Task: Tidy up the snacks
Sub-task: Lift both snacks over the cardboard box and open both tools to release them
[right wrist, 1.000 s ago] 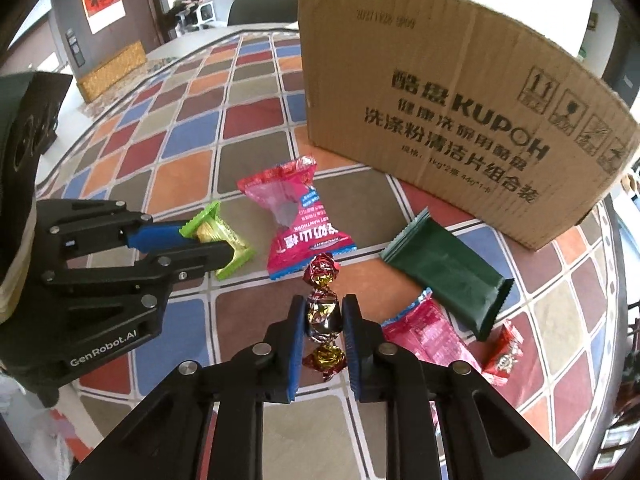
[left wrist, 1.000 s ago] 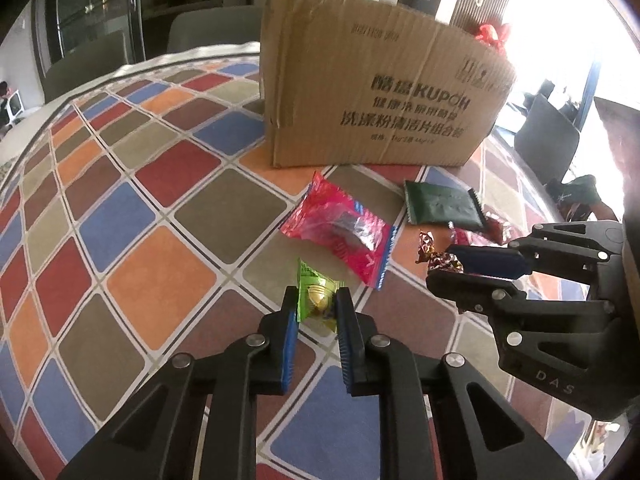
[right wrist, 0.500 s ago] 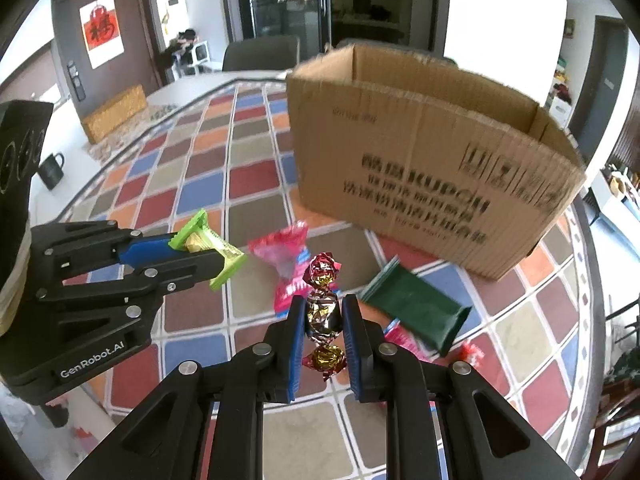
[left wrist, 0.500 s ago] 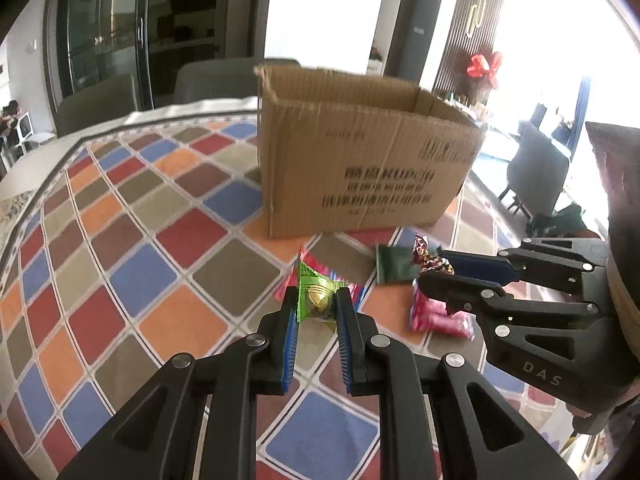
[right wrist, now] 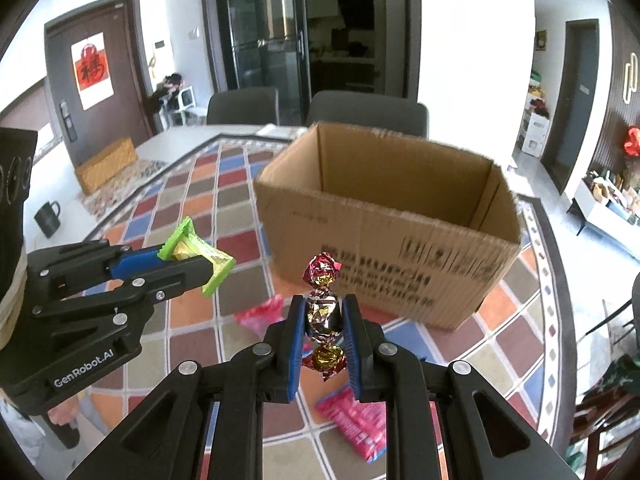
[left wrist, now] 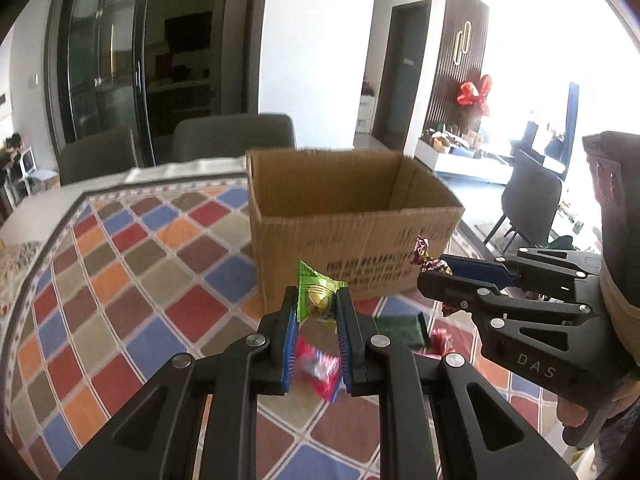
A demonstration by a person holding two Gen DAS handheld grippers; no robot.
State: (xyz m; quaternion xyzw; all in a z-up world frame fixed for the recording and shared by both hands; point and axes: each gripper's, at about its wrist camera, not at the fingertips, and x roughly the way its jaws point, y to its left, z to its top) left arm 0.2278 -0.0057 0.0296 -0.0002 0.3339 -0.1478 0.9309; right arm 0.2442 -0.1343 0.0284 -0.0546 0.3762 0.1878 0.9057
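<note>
At lower centre of each wrist view, a sweet is pinched: the green candy (left wrist: 316,294) by the left gripper (left wrist: 316,322), the foil candy (right wrist: 325,320) by the right gripper (right wrist: 325,330). The cardboard box (right wrist: 384,248) stands open at mid-frame; its print is blurred, and packets below are partly hidden.

Two grippers, left (left wrist: 316,312) and right (right wrist: 324,320); one green-wrapped candy (left wrist: 316,294); one foil-wrapped candy (right wrist: 325,316); one open cardboard box (right wrist: 384,240); two pink snack packets (right wrist: 354,414) (right wrist: 260,314); one dark green packet (left wrist: 398,330); two grey chairs (right wrist: 242,110) (right wrist: 366,114).
</note>
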